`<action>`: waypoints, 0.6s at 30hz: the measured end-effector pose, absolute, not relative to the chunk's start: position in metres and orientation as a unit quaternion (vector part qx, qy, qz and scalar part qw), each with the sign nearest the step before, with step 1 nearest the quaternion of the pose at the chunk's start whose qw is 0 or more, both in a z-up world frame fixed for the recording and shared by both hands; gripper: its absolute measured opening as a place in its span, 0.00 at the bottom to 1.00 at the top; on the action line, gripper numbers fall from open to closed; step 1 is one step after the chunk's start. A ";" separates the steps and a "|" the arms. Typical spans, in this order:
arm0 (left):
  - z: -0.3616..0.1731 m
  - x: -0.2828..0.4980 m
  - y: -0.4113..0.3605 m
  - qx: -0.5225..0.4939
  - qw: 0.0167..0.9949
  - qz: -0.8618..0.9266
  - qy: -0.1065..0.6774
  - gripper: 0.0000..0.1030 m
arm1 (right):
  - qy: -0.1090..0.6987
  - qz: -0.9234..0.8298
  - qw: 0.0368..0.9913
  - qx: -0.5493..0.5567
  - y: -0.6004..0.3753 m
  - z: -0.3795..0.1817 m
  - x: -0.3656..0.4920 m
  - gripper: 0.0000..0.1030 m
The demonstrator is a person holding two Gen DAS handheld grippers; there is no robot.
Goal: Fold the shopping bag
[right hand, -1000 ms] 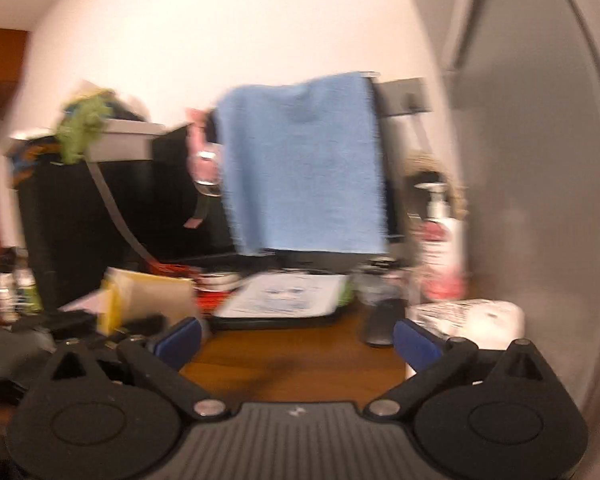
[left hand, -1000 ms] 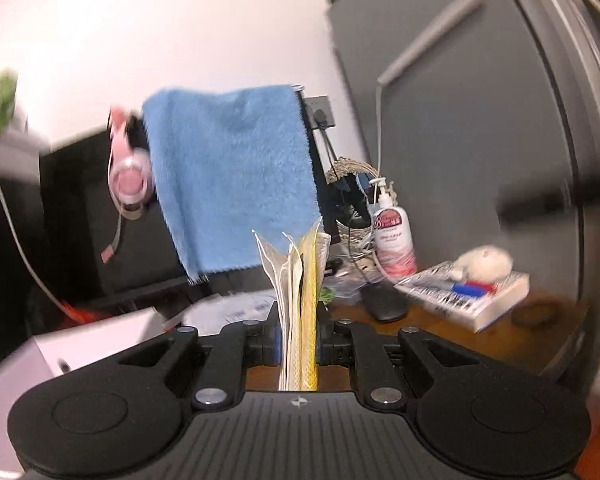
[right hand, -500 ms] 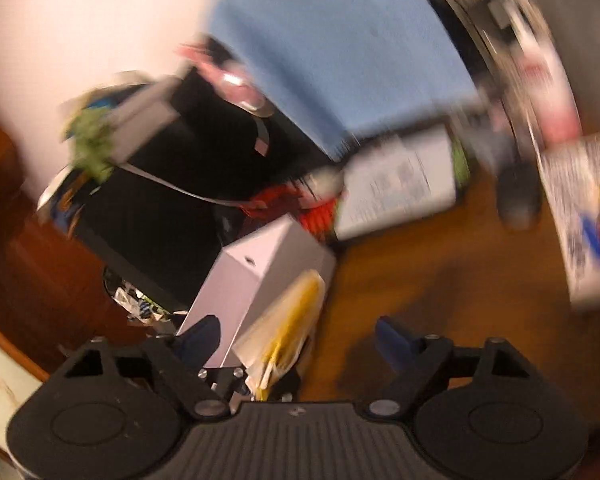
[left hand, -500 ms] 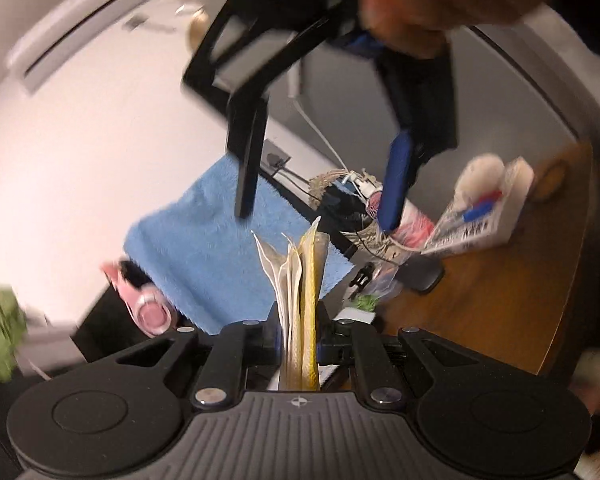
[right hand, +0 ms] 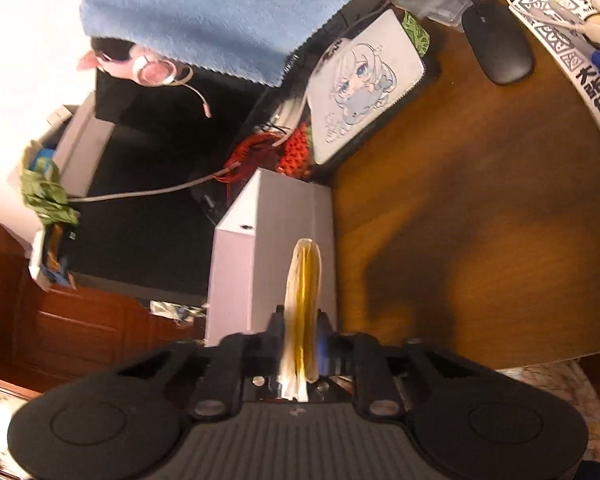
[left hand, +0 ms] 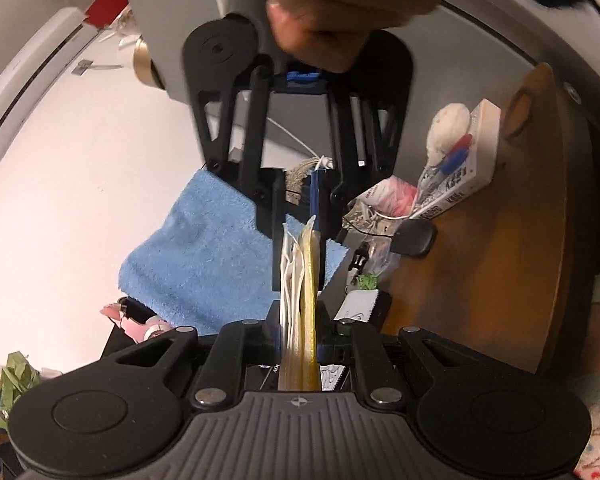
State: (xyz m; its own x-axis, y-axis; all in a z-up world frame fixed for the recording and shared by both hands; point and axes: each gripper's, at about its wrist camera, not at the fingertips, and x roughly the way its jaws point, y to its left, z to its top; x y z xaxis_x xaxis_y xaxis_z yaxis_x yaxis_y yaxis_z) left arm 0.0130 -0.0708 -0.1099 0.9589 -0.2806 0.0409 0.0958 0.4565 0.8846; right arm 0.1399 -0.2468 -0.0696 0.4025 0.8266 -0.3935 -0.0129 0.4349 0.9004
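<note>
The shopping bag (left hand: 302, 300) is a flat, folded stack of white and yellow layers, seen edge-on in the air above the desk. My left gripper (left hand: 300, 336) is shut on its near end. In the left wrist view my right gripper (left hand: 300, 236), held by a hand (left hand: 340, 4), comes from above and is shut on the bag's far end. In the right wrist view the bag (right hand: 303, 304) stands edge-on between the fingers of my right gripper (right hand: 302, 344), which is shut on it.
A round wooden desk (right hand: 480, 220) lies below with a black mouse (right hand: 498, 46), a printed box (right hand: 580, 68), a white illustrated case (right hand: 360, 88) and a grey box (right hand: 276, 240). A blue towel (left hand: 216, 256) hangs over a monitor. Pink headphones (right hand: 152, 70) hang beside it.
My right gripper swung over the left one and shut on the bag's far end. Both views have tilted, and the bag is now held at both ends.
</note>
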 end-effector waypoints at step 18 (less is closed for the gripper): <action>-0.059 0.019 -0.042 0.303 0.948 -0.076 -0.066 0.48 | 0.247 0.274 0.755 0.542 -0.308 -0.056 0.089 0.09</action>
